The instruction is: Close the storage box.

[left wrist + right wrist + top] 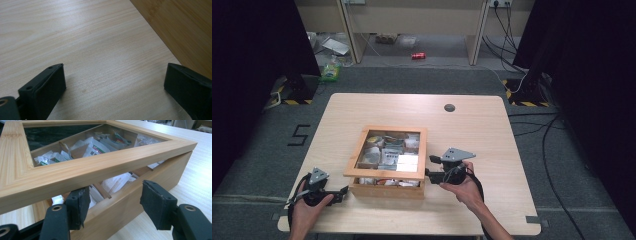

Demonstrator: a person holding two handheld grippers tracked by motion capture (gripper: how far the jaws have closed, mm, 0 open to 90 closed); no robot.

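Bamboo tea box (387, 187) sits in the middle of the tabletop (472, 130), its glass-windowed lid (82, 170) raised a little on the right side, so the tea bags (92, 146) show through the gap. The right tool (115, 202) is spread, one jaw under the lid edge. If it slips out, the lid can drop shut. The left tool (115, 80), spread and empty, rests left of the box, so a hard push may slide the box.

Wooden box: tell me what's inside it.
Through the glass lid and the raised gap, the wooden box shows dividers and white paper sachets. The lid frame and glare hide some compartments, so their contents can't be told.
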